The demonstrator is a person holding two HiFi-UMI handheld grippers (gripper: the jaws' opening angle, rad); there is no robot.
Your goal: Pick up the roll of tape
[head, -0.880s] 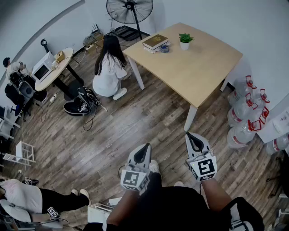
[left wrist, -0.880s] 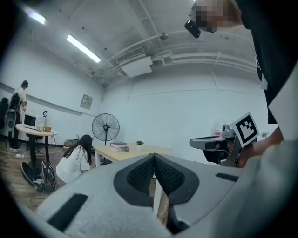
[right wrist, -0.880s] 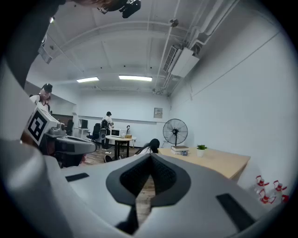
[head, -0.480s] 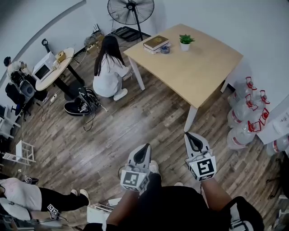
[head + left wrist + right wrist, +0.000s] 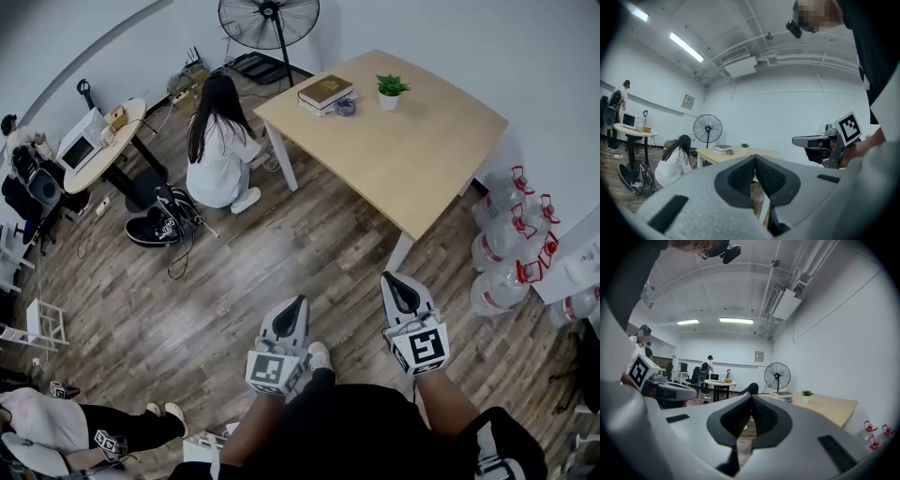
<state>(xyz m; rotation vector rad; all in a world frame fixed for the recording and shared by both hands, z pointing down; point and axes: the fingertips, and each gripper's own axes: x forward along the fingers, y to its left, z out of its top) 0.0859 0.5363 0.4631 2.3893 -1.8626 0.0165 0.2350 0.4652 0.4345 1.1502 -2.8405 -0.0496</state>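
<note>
The roll of tape is a small bluish ring on the far end of the light wooden table, beside a stack of books. It shows small in the right gripper view as the tape next to the books. My left gripper and right gripper are held side by side over the floor, well short of the table. Both are shut with nothing between the pads. The left gripper view shows its pads meeting at the tip, and the right gripper view shows the same.
A potted plant stands on the table near the tape. A person crouches by the table's left corner, with a bag beside them. A floor fan stands behind. Water bottles lie at the right wall. A round desk is at left.
The head view has drifted a little, so the crouching person and round desk sit slightly further left. Both grippers stay shut and side by side, almost where they were.
</note>
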